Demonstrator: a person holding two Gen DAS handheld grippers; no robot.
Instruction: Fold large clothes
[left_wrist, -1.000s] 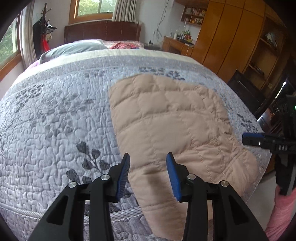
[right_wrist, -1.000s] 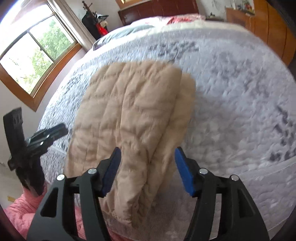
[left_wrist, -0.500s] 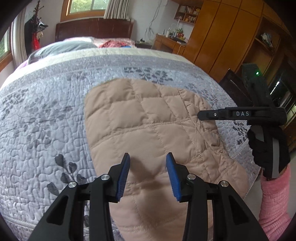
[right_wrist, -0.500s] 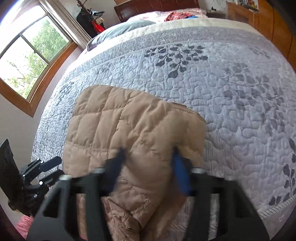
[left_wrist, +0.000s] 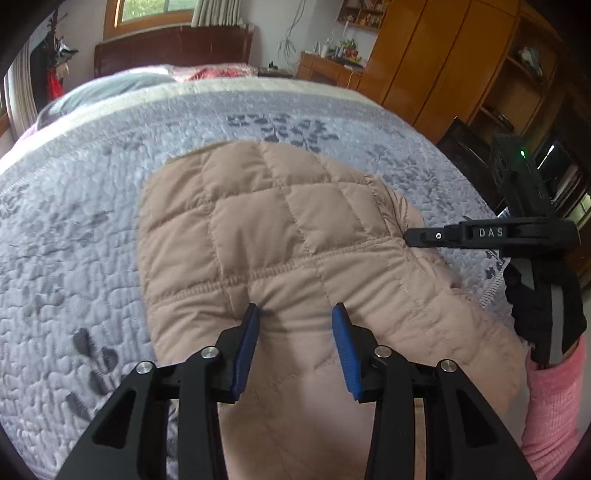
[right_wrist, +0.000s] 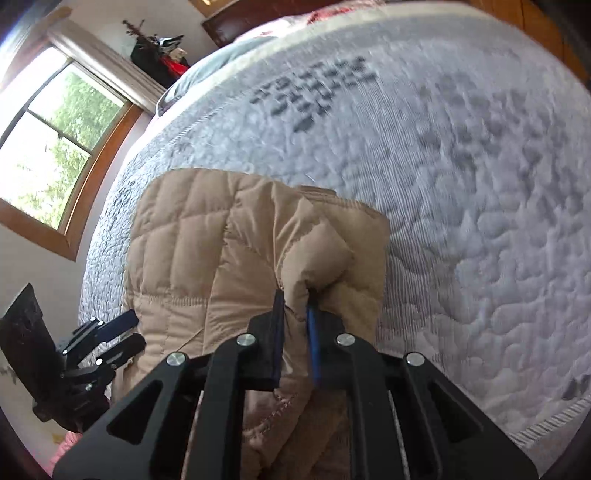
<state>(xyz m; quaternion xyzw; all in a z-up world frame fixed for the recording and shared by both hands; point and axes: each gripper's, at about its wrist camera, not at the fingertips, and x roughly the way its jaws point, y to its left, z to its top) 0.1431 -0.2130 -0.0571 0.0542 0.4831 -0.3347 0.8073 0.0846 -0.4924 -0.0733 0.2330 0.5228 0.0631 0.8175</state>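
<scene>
A beige quilted jacket lies folded on the grey patterned bedspread, its near end hanging over the bed's front edge. My left gripper is open, its blue pads just above the jacket's near middle. My right gripper is shut on a raised fold of the jacket at its right edge. The right gripper also shows in the left wrist view, touching the jacket's right side. The left gripper shows in the right wrist view, at the jacket's left side.
The bedspread stretches far right and back. Pillows and a dark headboard stand at the far end. Wooden wardrobes line the right wall. A window is on the left wall.
My right gripper has closed on a fold at the jacket's right edge. My left gripper has moved forward over the jacket and stays open.
</scene>
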